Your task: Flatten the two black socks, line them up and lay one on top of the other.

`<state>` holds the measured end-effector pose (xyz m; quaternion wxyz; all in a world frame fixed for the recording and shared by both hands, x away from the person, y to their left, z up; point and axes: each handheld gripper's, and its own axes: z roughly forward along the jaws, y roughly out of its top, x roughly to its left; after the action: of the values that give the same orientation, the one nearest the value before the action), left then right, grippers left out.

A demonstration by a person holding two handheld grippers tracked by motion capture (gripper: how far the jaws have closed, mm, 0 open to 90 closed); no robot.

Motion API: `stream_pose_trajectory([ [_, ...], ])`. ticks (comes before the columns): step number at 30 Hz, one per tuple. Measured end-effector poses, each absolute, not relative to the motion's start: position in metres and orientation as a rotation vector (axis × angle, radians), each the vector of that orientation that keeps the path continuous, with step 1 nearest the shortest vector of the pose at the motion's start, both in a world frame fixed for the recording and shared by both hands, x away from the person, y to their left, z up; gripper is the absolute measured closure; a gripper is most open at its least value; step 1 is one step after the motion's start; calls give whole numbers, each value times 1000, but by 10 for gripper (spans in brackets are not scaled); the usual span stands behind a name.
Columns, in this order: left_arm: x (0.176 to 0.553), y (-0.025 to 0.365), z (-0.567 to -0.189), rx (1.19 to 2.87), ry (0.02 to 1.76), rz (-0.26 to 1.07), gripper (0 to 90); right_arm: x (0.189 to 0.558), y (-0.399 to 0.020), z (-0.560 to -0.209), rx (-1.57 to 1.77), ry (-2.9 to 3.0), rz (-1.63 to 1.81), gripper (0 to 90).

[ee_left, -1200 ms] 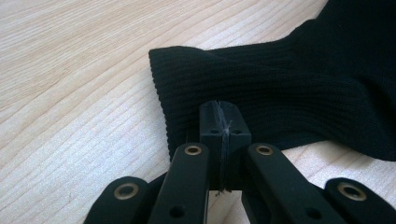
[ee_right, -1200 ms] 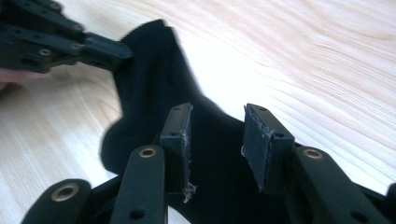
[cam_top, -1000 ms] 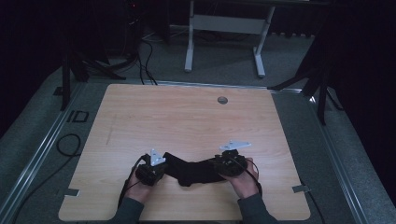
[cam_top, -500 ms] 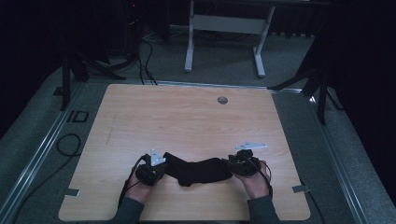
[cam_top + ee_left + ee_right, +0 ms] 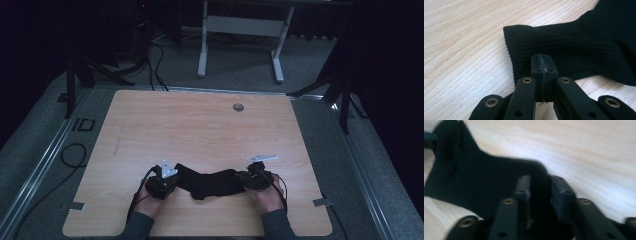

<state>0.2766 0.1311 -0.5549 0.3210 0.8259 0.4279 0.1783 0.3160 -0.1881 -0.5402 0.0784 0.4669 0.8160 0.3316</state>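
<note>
Both pairs of jaws pinched on one black sock (image 5: 210,183), stretched between them near the table's front edge.

Left gripper (image 5: 543,67) closed tight on the ribbed cuff, pads meeting with cloth between; right gripper (image 5: 539,192) clamped on a fold at the other end, slightly parted by the fabric, blurred; from above, left gripper (image 5: 167,179) and right gripper (image 5: 251,176) well apart on the wooden table (image 5: 200,125), a hand behind each; knit ribbing plain only in left gripper view.

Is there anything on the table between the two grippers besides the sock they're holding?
Nothing visible. The black sock stretches between the left gripper and the right gripper, each shut on one end, with bare table around it.
</note>
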Motion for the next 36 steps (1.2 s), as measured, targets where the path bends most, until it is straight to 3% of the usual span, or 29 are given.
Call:
stream_pose_trajectory([
  [1,277,131,-555,2168,1126,467,900,315,-188,-541,1399,2442,979,845],
  [3,276,131,-555,2166,1125,466,900,314,-189,-539,1396,2438,973,862],
  [36,275,132,-553,2183,1107,387,899,320,-214,-545,1437,2388,930,857],
])
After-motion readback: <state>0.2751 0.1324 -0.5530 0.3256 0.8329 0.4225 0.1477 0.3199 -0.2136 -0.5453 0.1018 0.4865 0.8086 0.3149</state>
